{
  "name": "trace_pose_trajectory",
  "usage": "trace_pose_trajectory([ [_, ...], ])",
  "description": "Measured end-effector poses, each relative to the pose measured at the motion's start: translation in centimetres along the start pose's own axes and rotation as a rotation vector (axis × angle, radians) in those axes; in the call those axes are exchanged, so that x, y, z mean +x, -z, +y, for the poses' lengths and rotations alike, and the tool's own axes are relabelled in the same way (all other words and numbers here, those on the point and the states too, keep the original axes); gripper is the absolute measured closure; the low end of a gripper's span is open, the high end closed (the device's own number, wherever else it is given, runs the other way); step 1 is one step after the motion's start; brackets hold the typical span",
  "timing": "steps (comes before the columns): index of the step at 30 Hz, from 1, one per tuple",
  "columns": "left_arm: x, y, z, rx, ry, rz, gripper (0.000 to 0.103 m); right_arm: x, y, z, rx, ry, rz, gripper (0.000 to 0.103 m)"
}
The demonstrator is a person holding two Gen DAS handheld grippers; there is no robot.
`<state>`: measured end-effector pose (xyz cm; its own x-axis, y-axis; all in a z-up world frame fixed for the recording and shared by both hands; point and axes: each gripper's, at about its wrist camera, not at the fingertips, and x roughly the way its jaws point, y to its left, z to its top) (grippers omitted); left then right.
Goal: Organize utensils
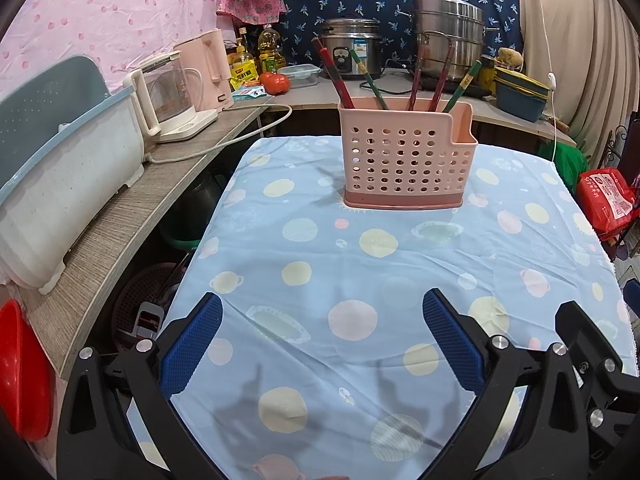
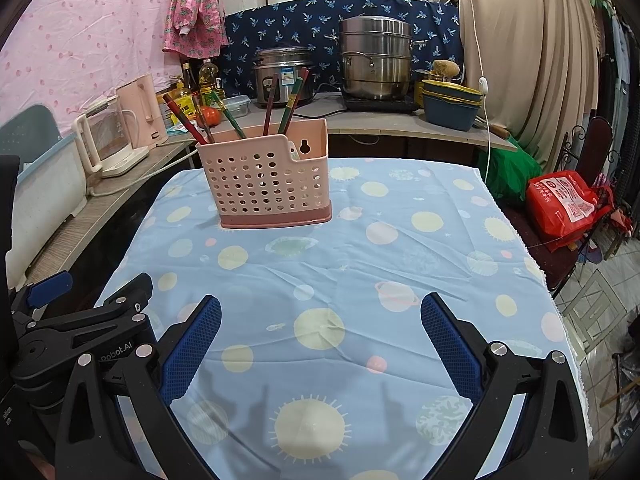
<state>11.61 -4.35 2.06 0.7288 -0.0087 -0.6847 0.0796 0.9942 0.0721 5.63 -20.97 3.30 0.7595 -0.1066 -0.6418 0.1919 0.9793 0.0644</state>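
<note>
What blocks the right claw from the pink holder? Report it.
Nothing visible. Only bare tablecloth lies between the open right claw and the holder, where the chopsticks already stand.

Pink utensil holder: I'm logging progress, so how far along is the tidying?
Done, by the look of it: the chopsticks all stand upright in the pink utensil holder on the blue tablecloth, and no loose utensil shows on the cloth. In hand: nothing; the left gripper and the right gripper are both open and empty. Left: nothing visible in either view.
</note>
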Motion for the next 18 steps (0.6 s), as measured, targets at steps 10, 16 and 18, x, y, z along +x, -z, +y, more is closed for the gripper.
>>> trace_pose_trajectory([
  [10,0.17,-0.15,0.07,-0.003,-0.005,0.005,0.007,0.01,0.05,-0.13,-0.003,0.002,0.001,0.006],
  [16,0.27,-0.19,-0.06,-0.002,-0.008,0.007,0.007,0.02,0.08,-0.19,-0.003,0.002,0.001,0.006],
  [18,0.29,-0.19,-0.03,-0.002,-0.008,0.007,0.007,0.02,0.08,-0.2,-0.005,0.005,0.0,0.007],
])
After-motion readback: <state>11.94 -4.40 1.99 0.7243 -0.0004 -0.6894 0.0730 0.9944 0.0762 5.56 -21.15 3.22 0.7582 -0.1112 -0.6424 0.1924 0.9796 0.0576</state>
